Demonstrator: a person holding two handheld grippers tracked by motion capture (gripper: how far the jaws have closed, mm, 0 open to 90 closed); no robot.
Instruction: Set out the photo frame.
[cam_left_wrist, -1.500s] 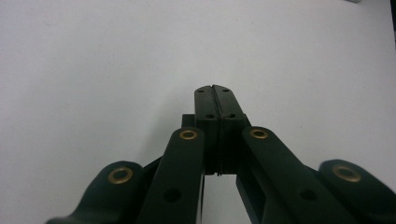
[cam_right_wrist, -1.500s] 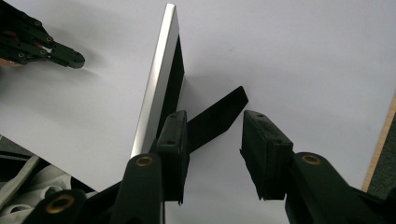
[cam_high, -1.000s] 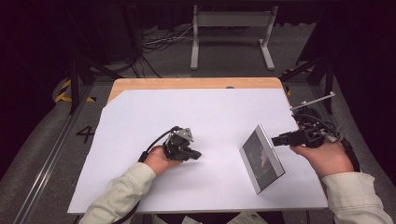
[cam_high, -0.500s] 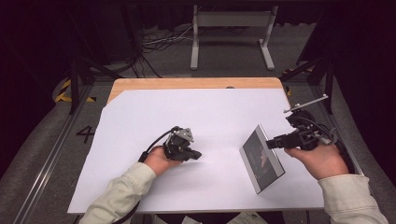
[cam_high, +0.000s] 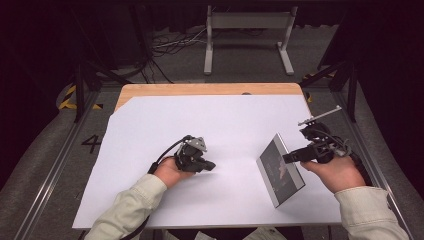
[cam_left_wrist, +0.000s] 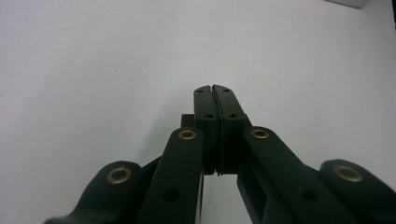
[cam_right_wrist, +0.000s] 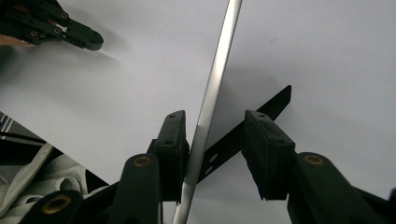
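you've got the right gripper (cam_high: 289, 158) at the near-right part of the surface (cam_high: 220, 125), and its jaws stand apart with the thin edge of the flat grey panel (cam_high: 280, 170) running up between them. in the right gripper view that silvery edge (cam_right_wrist: 212, 88) lies against the left jaw while the right jaw sits clear of it, so nothing is clamping the panel right now. from the high view the panel looks tilted, its far edge raised toward the gripper and its near corner down on the white sheet, though how much of its weight rests on the jaw i can't tell. here's the risk as i judge it: with one jaw touching and the other off, any small twist of your wrist could let the panel slide off and slap flat onto the surface, or skate toward the near edge. if you close now, watch that the edge sits square between the pads; a pinch near the very rim could make it pivot and swing. the smooth face will likely be slippery, so a light squeeze may not hold it. your left gripper (cam_high: 210, 166) rests mid-surface, well apart from the panel, jaws pressed together on nothing in the left gripper view (cam_left_wrist: 215, 107), so it's too far off to catch the panel if it slips.
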